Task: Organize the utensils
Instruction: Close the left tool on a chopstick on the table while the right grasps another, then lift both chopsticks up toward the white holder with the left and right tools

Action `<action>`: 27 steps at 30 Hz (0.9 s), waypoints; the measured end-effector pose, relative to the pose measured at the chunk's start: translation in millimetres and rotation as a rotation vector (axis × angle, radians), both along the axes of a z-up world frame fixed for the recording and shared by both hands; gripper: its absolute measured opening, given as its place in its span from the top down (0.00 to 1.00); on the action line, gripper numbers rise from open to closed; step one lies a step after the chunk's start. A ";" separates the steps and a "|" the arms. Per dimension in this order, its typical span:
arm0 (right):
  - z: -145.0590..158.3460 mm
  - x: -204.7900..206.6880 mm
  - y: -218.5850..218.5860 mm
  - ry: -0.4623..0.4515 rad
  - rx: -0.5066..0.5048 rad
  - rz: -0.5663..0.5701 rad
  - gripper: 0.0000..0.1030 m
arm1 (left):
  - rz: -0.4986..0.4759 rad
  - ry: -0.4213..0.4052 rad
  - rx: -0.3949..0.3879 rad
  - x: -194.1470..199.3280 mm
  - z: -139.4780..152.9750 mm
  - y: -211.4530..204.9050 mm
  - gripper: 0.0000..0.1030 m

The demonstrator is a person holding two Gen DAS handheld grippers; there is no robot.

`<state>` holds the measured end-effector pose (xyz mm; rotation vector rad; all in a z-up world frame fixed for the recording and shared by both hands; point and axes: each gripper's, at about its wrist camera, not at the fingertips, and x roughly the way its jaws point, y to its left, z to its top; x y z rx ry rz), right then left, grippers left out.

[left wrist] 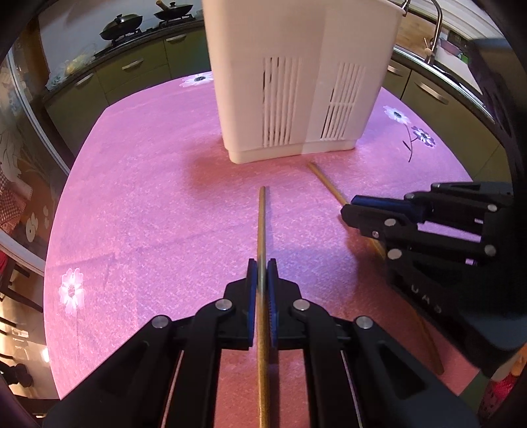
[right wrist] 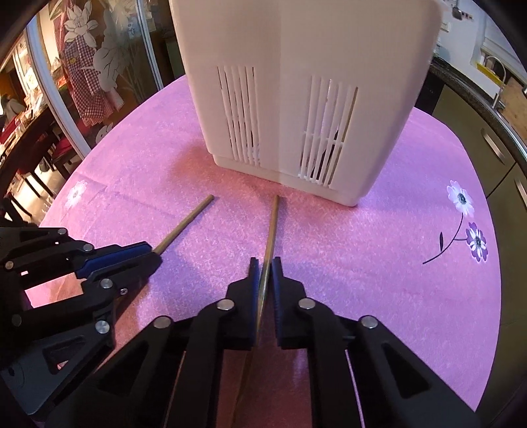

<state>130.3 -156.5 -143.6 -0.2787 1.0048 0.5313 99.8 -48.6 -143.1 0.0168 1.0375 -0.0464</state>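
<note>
A white slotted utensil holder (left wrist: 296, 82) stands upright on the pink tablecloth; it also shows in the right wrist view (right wrist: 303, 98). My left gripper (left wrist: 262, 266) is shut on a wooden chopstick (left wrist: 262, 224) that points at the holder's base. My right gripper (right wrist: 264, 263) is shut on a second chopstick (right wrist: 271, 227), its tip near the holder's base. In the left wrist view the right gripper (left wrist: 349, 210) sits to the right over that second chopstick (left wrist: 326, 182). In the right wrist view the left gripper (right wrist: 148, 252) sits at left with its chopstick (right wrist: 187, 220).
The round table's pink flowered cloth (left wrist: 148, 197) spreads around the holder. Kitchen cabinets (left wrist: 131, 69) with pans on a stove (left wrist: 122, 26) stand behind, a sink tap (left wrist: 436, 29) at back right. A glass door (right wrist: 82, 66) and chairs are at left.
</note>
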 end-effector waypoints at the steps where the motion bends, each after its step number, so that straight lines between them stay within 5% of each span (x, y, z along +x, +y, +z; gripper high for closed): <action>1: -0.2 -0.5 -1.0 -0.002 0.011 -0.007 0.93 | -0.006 -0.002 -0.002 0.6 -0.1 -0.6 0.94; 9: 32.3 -3.2 -37.5 -0.047 0.175 -0.072 0.94 | -0.031 -0.021 -0.031 2.2 5.6 3.0 0.94; 27: 122.4 -54.9 -103.7 -0.286 0.387 -0.162 0.94 | -0.060 -0.248 -0.053 -22.7 85.8 2.4 0.94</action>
